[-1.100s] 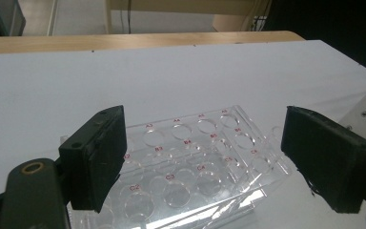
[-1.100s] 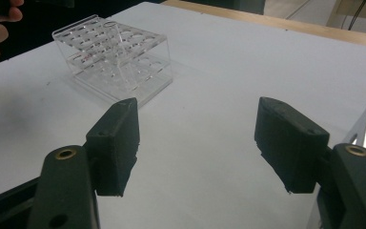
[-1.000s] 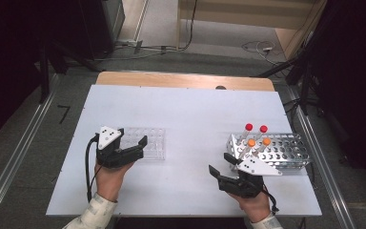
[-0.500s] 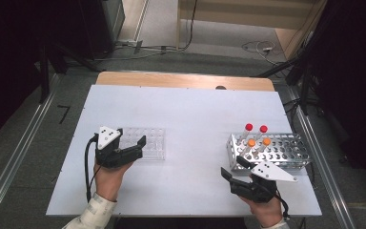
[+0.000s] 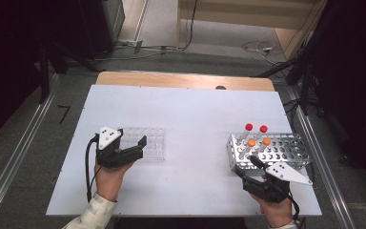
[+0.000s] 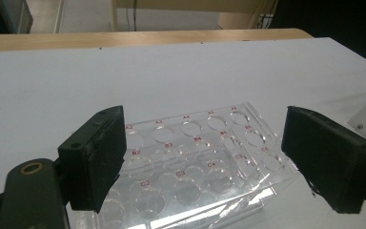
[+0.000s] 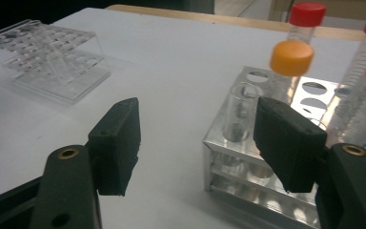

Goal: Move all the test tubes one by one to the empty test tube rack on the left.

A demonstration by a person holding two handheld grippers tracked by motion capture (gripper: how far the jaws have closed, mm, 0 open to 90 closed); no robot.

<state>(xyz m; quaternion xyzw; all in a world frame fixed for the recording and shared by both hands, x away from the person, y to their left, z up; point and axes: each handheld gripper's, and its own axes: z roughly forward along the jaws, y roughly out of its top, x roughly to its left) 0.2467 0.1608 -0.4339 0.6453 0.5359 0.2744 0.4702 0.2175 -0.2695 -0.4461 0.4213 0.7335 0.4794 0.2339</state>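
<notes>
A clear plastic tube rack (image 5: 147, 143) lies at the table's left. My left gripper (image 5: 131, 141) rests over its near end, open. In the left gripper view the clear rack (image 6: 195, 162) lies between and below my left gripper (image 6: 205, 119); its pads stand apart from it. At the right stands a metal rack (image 5: 286, 151) with two red-capped tubes (image 5: 249, 128) and two orange-capped tubes (image 5: 251, 142). My right gripper (image 5: 247, 166) is at its front left corner, open; its jaws have just been closing a little. In the right gripper view, past my right gripper (image 7: 195, 109), I see the metal rack's corner (image 7: 219, 143) and an uncapped tube (image 7: 238, 112), nothing pinched.
The white table top (image 5: 195, 109) has a wooden strip (image 5: 181, 79) along its far edge. Metal rails (image 5: 14, 162) run along both sides of the table on the floor. Cables lie on the floor behind.
My right hand has moved to the right along the front edge, closer to the metal rack. The left hand and the clear rack have stayed put.
</notes>
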